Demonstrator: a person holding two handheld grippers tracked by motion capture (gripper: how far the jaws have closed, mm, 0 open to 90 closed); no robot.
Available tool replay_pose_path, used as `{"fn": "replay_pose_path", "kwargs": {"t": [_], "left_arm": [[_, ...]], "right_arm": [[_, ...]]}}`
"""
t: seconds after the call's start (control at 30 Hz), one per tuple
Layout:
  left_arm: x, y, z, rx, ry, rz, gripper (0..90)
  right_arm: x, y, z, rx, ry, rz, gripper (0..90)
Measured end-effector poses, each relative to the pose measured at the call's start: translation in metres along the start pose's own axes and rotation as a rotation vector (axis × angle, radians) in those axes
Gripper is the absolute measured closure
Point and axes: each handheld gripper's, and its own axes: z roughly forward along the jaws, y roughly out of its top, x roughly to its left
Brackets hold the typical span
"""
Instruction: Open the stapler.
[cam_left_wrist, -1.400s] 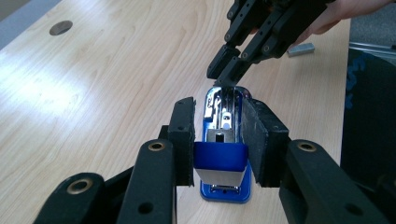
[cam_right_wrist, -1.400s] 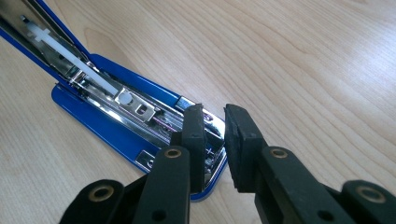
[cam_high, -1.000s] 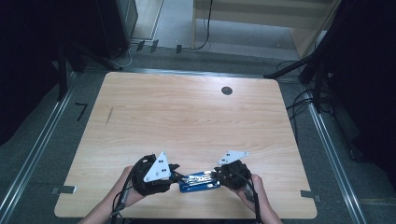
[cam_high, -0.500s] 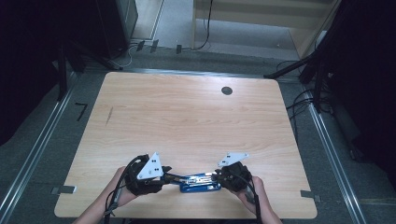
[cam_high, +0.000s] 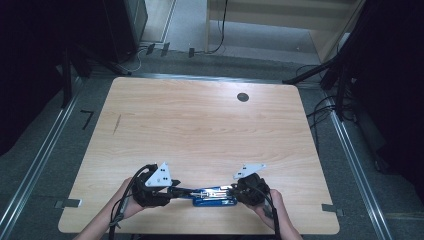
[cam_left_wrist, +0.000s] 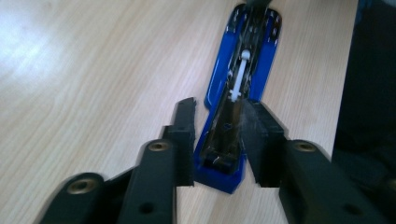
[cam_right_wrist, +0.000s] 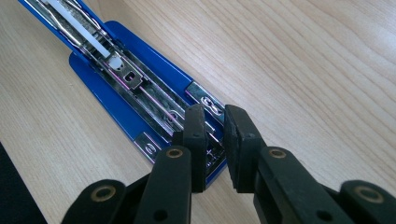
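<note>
A blue stapler (cam_high: 215, 196) lies flat on the wooden counter (cam_high: 200, 130), close to the counter's near edge and roughly midway along it. It is opened out, with its metal staple channel facing up and a white pusher rod visible inside the channel.

The left gripper (cam_high: 176, 190) sits at the stapler's left end, held by the person's left hand (cam_high: 131, 204). In the left gripper view, the left gripper (cam_left_wrist: 218, 140) has its 2 black jaws spread apart on either side of the stapler's (cam_left_wrist: 236, 93) hinge end; the right-hand jaw is touching or just beside the stapler's side, while the other stands slightly apart from it.

The right gripper (cam_high: 234, 190) sits at the stapler's right end, held by the person's right hand (cam_high: 272, 210). In the right gripper view, the right gripper (cam_right_wrist: 214, 140) has its jaws drawn nearly together, with only a narrow gap, over the front tip of the stapler (cam_right_wrist: 140, 93); whether they are actually pinching a metal part there I cannot tell.

Well beyond the stapler, near the counter's far edge and to the right, is a small dark round grommet (cam_high: 243, 97).
</note>
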Motion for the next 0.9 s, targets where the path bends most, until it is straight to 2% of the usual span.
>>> {"fn": "replay_pose_path", "kwargs": {"t": [0.07,0.1,0.17,0.2,0.37,0.63,0.9], "left_arm": [[-0.004,-0.002,0.008,0.057,0.024,0.042,71.1],[-0.007,-0.005,0.017,0.083,0.021,0.05,75.6],[-0.009,-0.007,0.026,0.113,0.033,0.078,75.2],[-0.007,-0.007,0.026,0.09,0.014,0.06,75.4],[-0.004,-0.008,0.027,0.085,-0.002,0.051,75.0],[-0.002,-0.01,0.029,0.072,-0.008,0.042,74.9],[0.001,-0.011,0.03,0.055,-0.017,0.031,74.5]], "right_arm": [[0.0,0.0,0.0,0.001,0.003,0.002,80.8],[0.0,0.0,0.0,0.005,0.006,-0.003,80.9],[0.001,-0.001,-0.001,0.005,0.005,0.0,80.9],[0.001,-0.001,-0.001,0.008,0.002,-0.001,80.9],[0.002,-0.002,-0.001,0.004,0.003,-0.004,80.9],[0.001,-0.003,-0.002,0.011,0.013,-0.007,81.3],[0.003,-0.004,-0.004,0.027,0.032,0.013,81.7]]}}
